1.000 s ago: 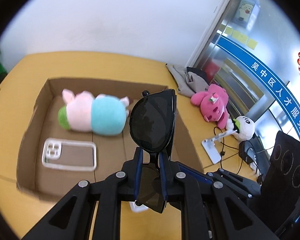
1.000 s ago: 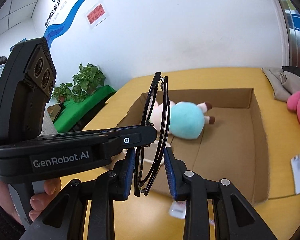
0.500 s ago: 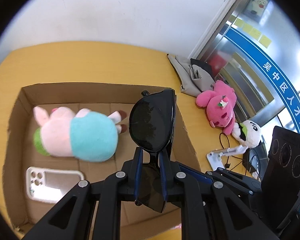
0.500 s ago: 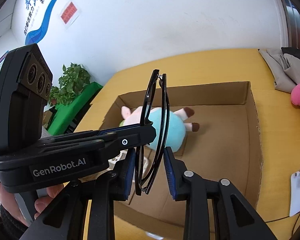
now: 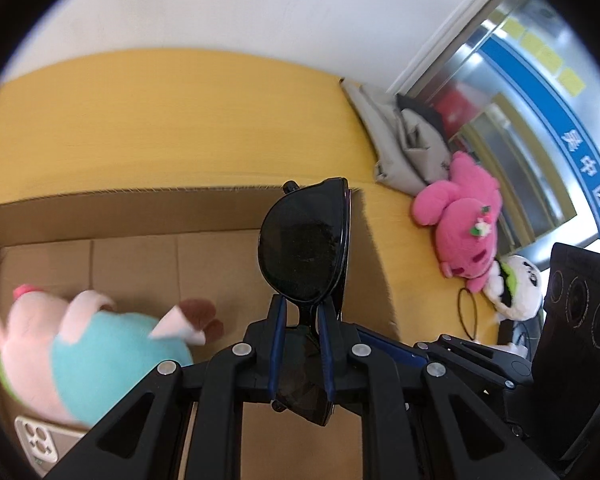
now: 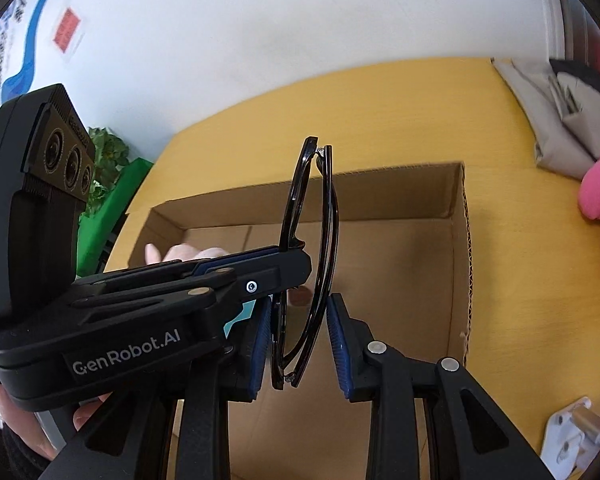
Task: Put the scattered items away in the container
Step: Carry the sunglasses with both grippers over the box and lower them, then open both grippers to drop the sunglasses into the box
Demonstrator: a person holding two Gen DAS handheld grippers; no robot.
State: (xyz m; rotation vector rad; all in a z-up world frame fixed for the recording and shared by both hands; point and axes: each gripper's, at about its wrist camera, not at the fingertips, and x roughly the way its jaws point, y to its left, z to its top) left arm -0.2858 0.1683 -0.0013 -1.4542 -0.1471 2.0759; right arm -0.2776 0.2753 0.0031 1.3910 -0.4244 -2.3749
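Observation:
Folded black sunglasses [image 5: 306,240] stand upright, pinched at the bridge by my left gripper [image 5: 302,320], which is shut on them above the open cardboard box [image 5: 120,200]. In the right wrist view the sunglasses [image 6: 312,248] sit edge-on between the blue pads of my right gripper [image 6: 300,344], whose jaws have a gap on the right side. The left gripper's body [image 6: 140,312] reaches in from the left. Inside the box lie a pink and teal plush [image 5: 80,352] and a clear phone case [image 5: 40,446].
On the yellow table right of the box lie a pink plush [image 5: 464,224], a small panda plush [image 5: 516,288], a grey folded cloth [image 5: 404,136], a black cable and a white charger [image 6: 572,436]. A green plant [image 6: 112,168] stands beyond the table's left edge.
Both grippers have moved forward with the sunglasses over the box; the plush and phone case slid down-left in view. The right gripper's jaws have opened wider off the sunglasses.

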